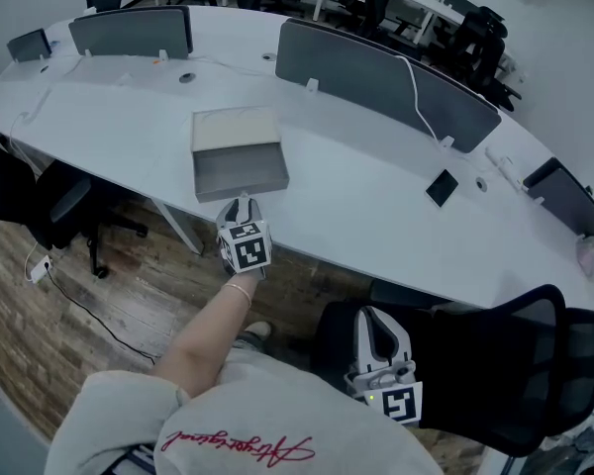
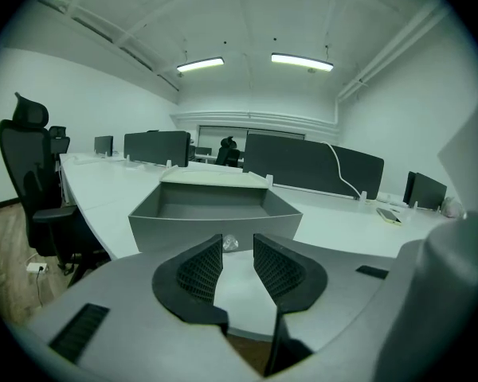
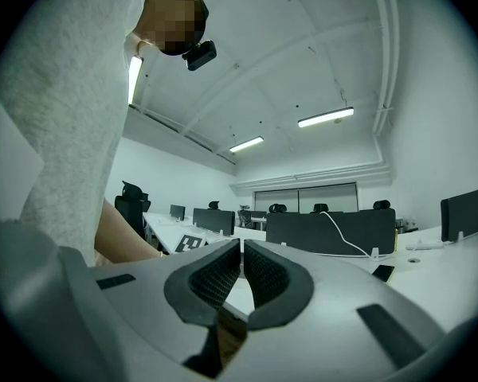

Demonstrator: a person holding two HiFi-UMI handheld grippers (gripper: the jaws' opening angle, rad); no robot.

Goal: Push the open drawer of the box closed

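My left fingers [image 2: 199, 270], spread and empty, face the box's [image 1: 236, 127] open drawer [image 2: 215, 213]; right fingers [image 3: 215, 281] pressed together.

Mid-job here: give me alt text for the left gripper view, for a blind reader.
The open grey rectangular drawer of the grey box sits straight ahead of the left tongs, whose jaws stand apart with nothing between them. It rests on a curved white desk, with a black office chair at left.
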